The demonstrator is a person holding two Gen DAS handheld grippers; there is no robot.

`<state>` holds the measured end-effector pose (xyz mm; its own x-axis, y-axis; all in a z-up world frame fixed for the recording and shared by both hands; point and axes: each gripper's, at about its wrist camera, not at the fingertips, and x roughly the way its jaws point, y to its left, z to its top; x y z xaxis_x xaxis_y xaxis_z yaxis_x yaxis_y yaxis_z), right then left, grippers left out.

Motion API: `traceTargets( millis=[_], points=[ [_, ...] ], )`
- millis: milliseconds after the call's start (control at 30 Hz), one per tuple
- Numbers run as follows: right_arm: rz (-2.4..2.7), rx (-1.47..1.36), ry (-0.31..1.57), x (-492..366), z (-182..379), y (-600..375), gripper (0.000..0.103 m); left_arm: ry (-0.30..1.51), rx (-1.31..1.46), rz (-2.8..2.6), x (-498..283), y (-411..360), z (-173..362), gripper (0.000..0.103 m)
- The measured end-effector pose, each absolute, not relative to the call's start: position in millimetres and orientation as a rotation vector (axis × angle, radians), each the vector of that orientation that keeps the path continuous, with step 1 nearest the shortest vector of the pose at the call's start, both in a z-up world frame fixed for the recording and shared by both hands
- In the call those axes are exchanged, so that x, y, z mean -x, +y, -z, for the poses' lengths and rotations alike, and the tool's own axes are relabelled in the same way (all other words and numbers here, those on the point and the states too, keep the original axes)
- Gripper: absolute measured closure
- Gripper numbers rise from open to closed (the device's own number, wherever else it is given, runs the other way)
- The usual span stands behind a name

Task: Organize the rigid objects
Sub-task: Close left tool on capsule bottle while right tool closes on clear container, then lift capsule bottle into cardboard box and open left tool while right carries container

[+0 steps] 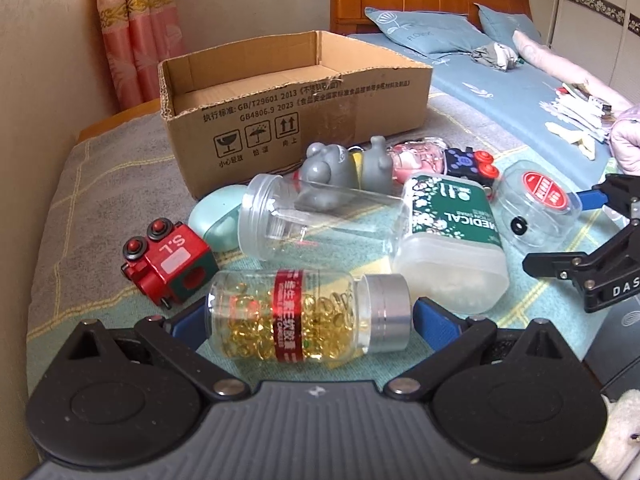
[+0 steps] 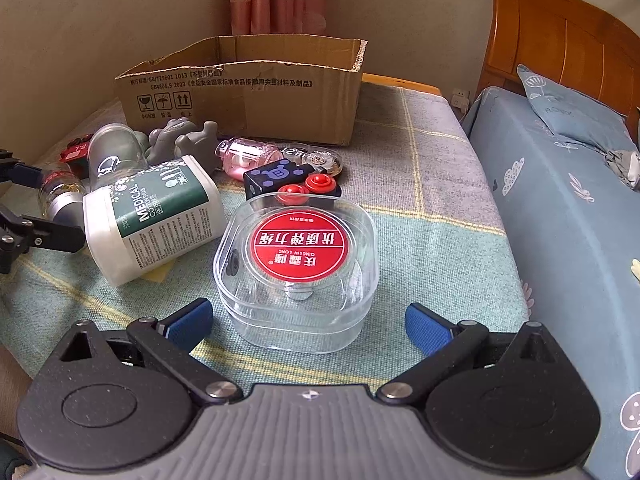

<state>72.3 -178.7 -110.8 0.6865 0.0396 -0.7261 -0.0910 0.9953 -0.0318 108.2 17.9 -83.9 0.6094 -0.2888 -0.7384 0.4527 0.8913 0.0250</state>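
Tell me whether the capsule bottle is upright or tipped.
Tipped: the capsule bottle lies on its side, silver cap pointing sideways, between the open left gripper's fingers.

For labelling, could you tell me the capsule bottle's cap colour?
Silver cap, clearest in the left wrist view.

We hold our left hand-held gripper [image 1: 310, 320] low, jaws spread wide; our right hand-held gripper [image 2: 308, 324], at three o'clock, likewise gapes.

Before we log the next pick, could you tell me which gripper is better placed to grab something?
Left. The left gripper already brackets the capsule bottle, while the right gripper is short of the clear case.
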Motion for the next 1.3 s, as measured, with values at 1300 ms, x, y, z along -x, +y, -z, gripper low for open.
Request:
traceTargets(
  millis=[1300],
  points=[
    [-0.077, 0.156, 0.925, -99, 91, -165, 0.022, 0.831, -0.205, 0.378, -105, 25, 72, 0.008]
  ],
)
